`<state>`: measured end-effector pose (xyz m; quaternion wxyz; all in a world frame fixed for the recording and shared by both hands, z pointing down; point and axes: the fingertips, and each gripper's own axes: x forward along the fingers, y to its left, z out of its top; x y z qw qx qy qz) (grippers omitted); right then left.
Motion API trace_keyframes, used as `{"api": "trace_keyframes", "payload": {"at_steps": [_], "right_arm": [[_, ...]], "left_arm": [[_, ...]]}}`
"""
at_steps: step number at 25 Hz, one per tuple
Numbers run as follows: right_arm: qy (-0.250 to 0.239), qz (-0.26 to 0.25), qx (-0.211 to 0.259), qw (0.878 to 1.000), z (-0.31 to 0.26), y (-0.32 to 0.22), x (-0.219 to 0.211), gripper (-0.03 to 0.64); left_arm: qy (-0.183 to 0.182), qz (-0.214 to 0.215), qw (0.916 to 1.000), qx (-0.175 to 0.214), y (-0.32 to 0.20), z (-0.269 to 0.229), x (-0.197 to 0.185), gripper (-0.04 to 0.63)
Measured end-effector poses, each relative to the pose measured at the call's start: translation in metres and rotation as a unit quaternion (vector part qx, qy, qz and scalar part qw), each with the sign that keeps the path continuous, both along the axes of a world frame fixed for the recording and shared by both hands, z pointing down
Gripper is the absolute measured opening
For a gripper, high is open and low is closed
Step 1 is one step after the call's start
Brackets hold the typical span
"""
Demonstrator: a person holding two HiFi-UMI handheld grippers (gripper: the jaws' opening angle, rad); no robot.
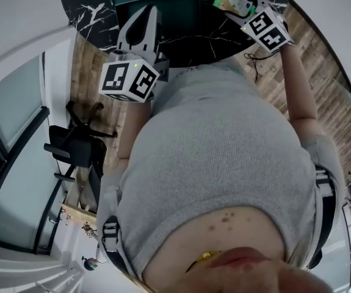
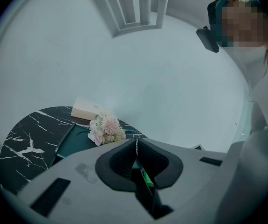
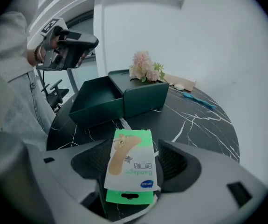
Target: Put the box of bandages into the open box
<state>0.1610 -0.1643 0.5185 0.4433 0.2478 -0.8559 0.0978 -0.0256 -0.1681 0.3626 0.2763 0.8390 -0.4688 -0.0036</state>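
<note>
The right gripper [image 3: 134, 157] is clenched on the box of bandages [image 3: 130, 164], upright between its jaws. The open box [image 3: 94, 104] sits at eleven o'clock from it, apart. The left gripper [image 2: 136, 144] is closed, jaws touching, holding nothing

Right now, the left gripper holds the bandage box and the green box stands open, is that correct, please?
Not quite: the right gripper holds the bandage box, as the right gripper view shows; the left gripper is shut. The green box does stand open.
</note>
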Motion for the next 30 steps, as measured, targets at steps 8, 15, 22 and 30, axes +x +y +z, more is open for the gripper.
{"api": "trace_keyframes", "payload": {"at_steps": [8, 15, 22, 30], "right_arm": [[0.004, -0.014, -0.031, 0.999, 0.010, 0.003, 0.002, 0.345], [0.006, -0.015, -0.051, 0.999, 0.018, 0.005, 0.004, 0.348], [0.033, -0.004, -0.059, 0.998, 0.021, 0.004, 0.003, 0.353], [0.033, -0.015, 0.011, 0.999, 0.021, 0.003, 0.000, 0.357]], "left_arm": [[0.001, -0.004, 1.0000, 0.003, 0.001, -0.002, -0.002, 0.018], [0.001, -0.012, 0.9999, 0.004, 0.001, -0.002, -0.007, 0.018], [-0.002, -0.013, 0.9999, 0.004, 0.002, -0.002, -0.008, 0.018], [-0.001, -0.011, 0.9999, 0.007, 0.003, -0.004, -0.009, 0.018]]}}
